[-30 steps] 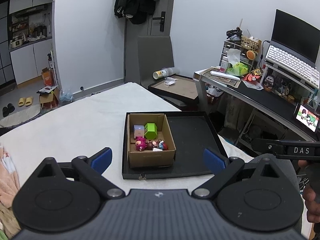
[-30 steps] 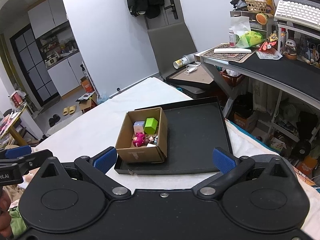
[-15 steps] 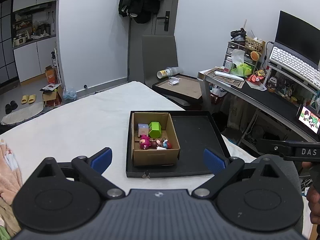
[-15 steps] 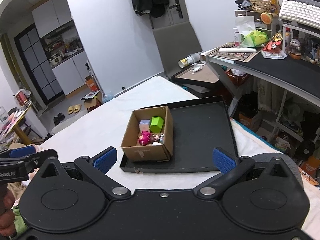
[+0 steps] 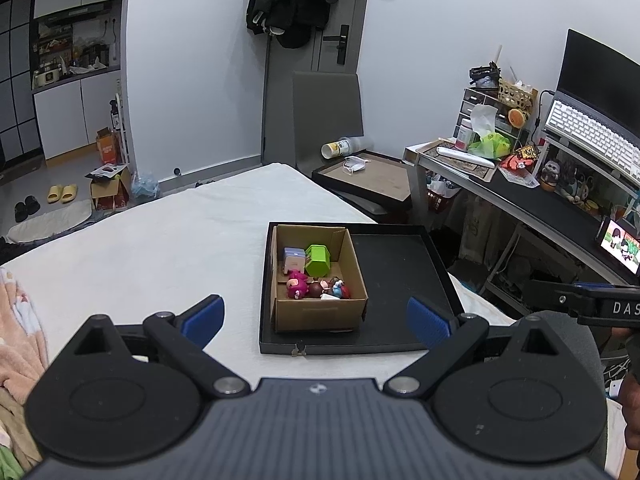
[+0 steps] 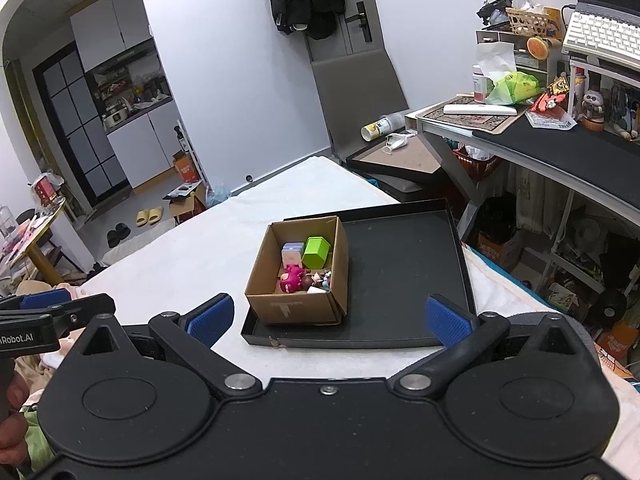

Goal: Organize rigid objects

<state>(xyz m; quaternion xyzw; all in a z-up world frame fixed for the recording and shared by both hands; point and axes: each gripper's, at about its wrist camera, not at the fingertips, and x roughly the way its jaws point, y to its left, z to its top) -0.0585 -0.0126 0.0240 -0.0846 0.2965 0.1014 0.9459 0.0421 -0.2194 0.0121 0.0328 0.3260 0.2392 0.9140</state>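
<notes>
Both tools (image 5: 316, 320) (image 6: 326, 320) gape; cardboard box (image 5: 320, 314) hugs tray's (image 5: 400, 268) left wall.

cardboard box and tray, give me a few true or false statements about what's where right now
1. The cardboard box sits in the left part of the black tray. True.
2. The green block lies on the tray outside the box. False: it is inside the box, beside the pale purple cube.
3. The left gripper is shut on a toy. False: its jaws are wide open and empty, short of the tray.
4. The pink toy is in the box. True.
5. The right gripper is open. True.
6. The tray's right part is full of toys. False: it is bare.
</notes>
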